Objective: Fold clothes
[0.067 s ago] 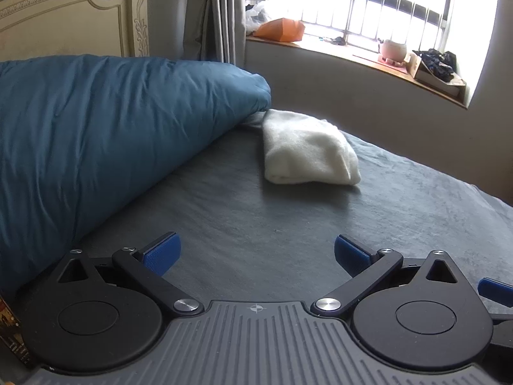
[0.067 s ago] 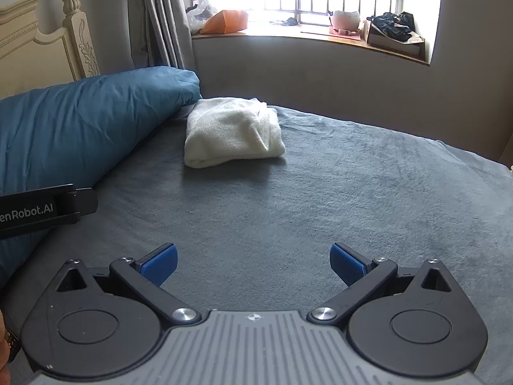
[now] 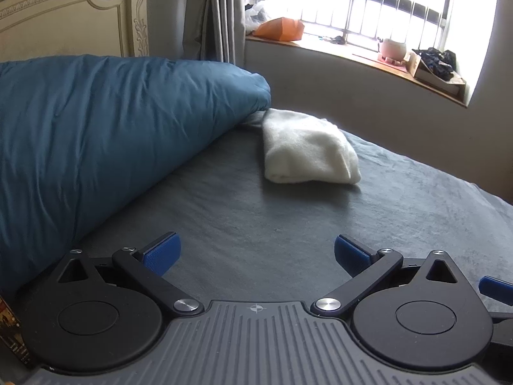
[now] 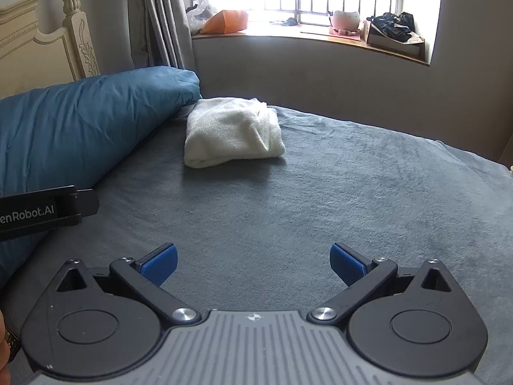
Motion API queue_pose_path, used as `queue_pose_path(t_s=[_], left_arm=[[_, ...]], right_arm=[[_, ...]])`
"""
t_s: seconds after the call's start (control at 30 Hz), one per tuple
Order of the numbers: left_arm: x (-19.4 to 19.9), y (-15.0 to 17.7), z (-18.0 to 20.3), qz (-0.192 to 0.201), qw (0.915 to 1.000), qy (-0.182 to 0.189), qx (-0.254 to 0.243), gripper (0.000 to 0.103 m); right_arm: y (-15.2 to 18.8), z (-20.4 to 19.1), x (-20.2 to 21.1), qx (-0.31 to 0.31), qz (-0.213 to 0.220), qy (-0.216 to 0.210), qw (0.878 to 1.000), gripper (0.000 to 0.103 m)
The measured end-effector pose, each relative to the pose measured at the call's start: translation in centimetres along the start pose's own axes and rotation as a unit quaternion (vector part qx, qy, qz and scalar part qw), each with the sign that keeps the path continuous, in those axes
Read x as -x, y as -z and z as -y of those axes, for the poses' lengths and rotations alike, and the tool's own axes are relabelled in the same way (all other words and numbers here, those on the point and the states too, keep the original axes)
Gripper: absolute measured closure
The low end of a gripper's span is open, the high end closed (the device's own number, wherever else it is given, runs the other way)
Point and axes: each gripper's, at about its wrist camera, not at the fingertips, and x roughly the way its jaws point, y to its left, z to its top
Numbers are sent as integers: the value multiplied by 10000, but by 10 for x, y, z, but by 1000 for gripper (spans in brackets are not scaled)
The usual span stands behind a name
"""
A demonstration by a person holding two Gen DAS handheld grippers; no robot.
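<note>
folded white cloth (image 3: 306, 147) unmoved; tongs idle.

Cream fleecy garment (image 4: 232, 131), folded into a compact bundle, lying flat on grey bedsheet (image 4: 320, 208)

Fluffy white cloth bundle (image 4: 232, 131) lies on matt, perhaps velvety grey bedsheet (image 4: 320, 199).

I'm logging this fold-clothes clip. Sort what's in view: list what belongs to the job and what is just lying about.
Belongs to the job:
- folded white garment, lying on the bed
- grey bedsheet, the work surface
- left gripper and right gripper, both open and empty

Just lying about:
- blue duvet
- orange bag, on the windowsill
- pot
- box of dark items
</note>
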Motion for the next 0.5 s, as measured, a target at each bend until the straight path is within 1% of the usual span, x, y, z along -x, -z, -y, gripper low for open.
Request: queue_pose_path(t_s=[0.2, 0.3, 0.4, 0.5], left_arm=[[-4, 3, 1, -62, 10000, 7, -70, 0], [-1, 6, -1, -152, 9997, 100, -157, 0], [-3, 5, 2, -298, 9991, -35, -285, 0], [-1, 6, 1, -304, 9993, 42, -209, 0]], right_arm=[[0, 1, 2, -13, 53, -28, 10000, 0], [-2, 3, 5, -19, 65, -36, 10000, 0], [-3, 1, 5, 49, 56, 20, 10000, 0], [-3, -2, 6, 75, 48, 62, 9999, 0]])
